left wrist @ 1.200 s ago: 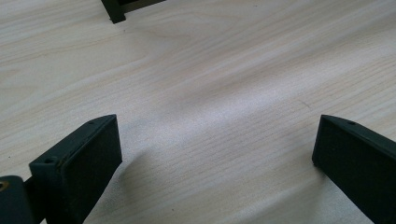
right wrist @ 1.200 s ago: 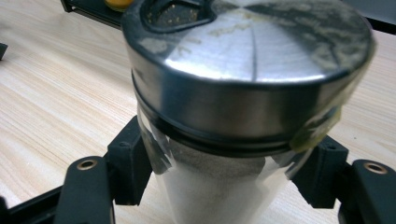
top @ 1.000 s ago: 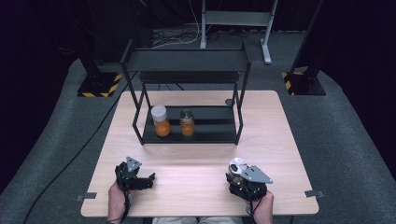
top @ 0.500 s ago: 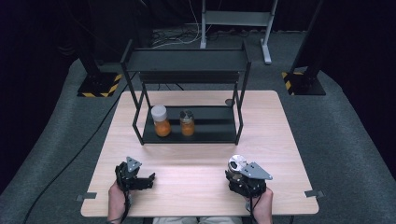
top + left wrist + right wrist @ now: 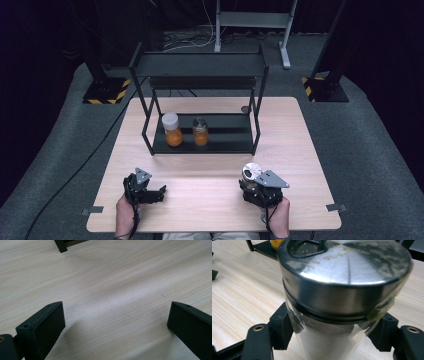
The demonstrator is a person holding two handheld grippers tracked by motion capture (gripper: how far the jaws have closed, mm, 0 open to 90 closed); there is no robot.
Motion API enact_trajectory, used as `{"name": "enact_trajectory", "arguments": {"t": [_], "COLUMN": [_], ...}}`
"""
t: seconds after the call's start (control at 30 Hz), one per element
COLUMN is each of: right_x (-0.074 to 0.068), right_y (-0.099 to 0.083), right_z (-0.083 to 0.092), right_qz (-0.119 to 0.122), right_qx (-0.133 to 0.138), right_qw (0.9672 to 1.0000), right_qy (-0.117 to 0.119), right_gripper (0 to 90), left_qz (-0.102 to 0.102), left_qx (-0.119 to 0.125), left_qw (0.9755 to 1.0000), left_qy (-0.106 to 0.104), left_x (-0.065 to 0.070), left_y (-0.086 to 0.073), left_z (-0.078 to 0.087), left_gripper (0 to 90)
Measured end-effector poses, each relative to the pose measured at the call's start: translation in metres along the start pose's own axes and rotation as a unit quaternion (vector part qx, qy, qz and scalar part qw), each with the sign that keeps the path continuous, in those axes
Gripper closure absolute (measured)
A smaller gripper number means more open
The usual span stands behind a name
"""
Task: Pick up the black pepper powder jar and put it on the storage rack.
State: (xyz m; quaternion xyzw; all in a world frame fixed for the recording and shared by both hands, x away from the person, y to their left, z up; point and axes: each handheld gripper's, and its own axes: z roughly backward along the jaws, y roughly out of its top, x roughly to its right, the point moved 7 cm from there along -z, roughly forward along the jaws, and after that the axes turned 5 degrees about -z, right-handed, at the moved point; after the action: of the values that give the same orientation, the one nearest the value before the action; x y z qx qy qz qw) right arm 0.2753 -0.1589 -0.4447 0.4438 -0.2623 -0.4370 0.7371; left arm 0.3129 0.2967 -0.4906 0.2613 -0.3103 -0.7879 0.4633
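Right gripper view: the right gripper (image 5: 329, 340) pinches a shaker (image 5: 342, 290) just under its steel cap, one jaw on each side of the clear body, pads pressed on the wall. White powder fills the body between the jaws; a pour opening sits at the far edge of the cap. A film or label wraps the wall and wrinkles beside both pads, with a yellowish scrap of tape under the cap rim on one side. High view: right gripper (image 5: 260, 187) sits near the table's (image 5: 300, 150) front edge with the shaker (image 5: 251, 171) at its tip, cap up; a rack (image 5: 200, 85) stands well ahead of it, with two orange jars (image 5: 173, 130) on its low shelf. Left gripper (image 5: 145, 187) rests off to the other side, well apart; left gripper view shows its jaws spread wide over bare wood, nothing between them. Handling judgement: rigid body, likely glass or hard plastic, smooth and made slicker by the loose film, so it may slip or twist in the pads. Moderate weight from the powder fill. The present hold high under the cap rim is sound, since the rim acts as a stop. Keep it upright; the pour opening looks uncovered.
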Motion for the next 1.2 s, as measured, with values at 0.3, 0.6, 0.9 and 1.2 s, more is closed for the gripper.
{"name": "enact_trajectory", "arguments": {"t": [0.3, 0.6, 0.9, 1.2], "right_x": [0.003, 0.006, 0.008, 0.009], "right_y": [0.003, 0.006, 0.011, 0.014], "right_z": [-0.005, -0.01, -0.015, -0.02], "right_qz": [-0.006, -0.013, -0.014, -0.017], "right_qx": [0.002, 0.002, 0.003, 0.004], "right_qw": [1.0, 0.9999, 0.9998, 0.9997], "right_qy": [0.006, 0.01, 0.013, 0.015], "right_gripper": [30.4, 30.4, 30.4, 30.3], "left_qz": [0.0, -0.002, -0.002, -0.002], "left_qx": [0.0, -0.001, -0.001, 0.0], "left_qw": [1.0, 1.0, 1.0, 1.0], "left_qy": [-0.001, -0.001, -0.001, -0.001], "left_x": [0.0, 0.0, 0.0, 0.0], "left_y": [0.0, 0.0, 0.0, 0.0], "left_z": [0.0, 0.0, 0.0, 0.0], "left_gripper": [1.1, 1.1, 1.1, 1.1]}}
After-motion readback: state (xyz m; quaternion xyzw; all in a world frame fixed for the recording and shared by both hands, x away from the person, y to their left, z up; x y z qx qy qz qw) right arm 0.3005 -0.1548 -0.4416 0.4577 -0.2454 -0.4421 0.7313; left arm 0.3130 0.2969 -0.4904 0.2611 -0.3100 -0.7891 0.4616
